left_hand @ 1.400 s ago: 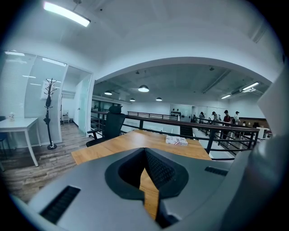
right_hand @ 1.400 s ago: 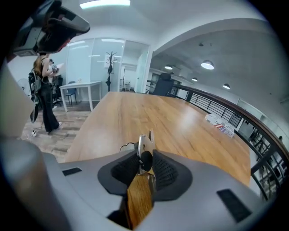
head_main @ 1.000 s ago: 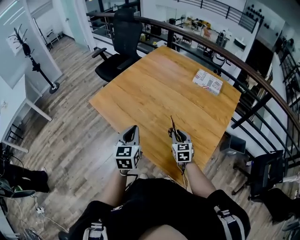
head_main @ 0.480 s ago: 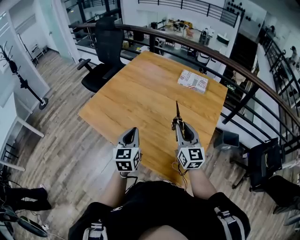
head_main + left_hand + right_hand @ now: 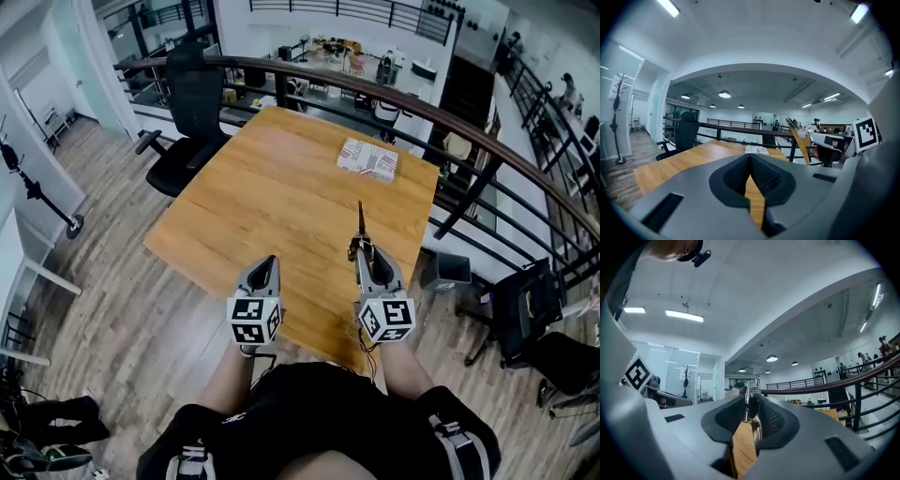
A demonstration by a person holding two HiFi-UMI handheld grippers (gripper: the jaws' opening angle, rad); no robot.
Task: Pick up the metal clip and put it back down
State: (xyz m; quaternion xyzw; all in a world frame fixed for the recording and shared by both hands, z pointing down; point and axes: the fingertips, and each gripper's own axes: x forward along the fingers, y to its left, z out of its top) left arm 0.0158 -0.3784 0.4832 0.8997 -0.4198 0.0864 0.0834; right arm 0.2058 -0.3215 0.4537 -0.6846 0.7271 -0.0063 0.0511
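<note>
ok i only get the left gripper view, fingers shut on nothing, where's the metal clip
observer: Between the right gripper's fingers; the metal clip is clamped there.
operator: is it down on the table or up
observer: Up, it seems: the right gripper view looks level across the room, with the clip jutting past the fingertips.
operator: and where's my left gripper
observer: In the head view the left gripper is beside the right one, over the table's near edge.
</note>
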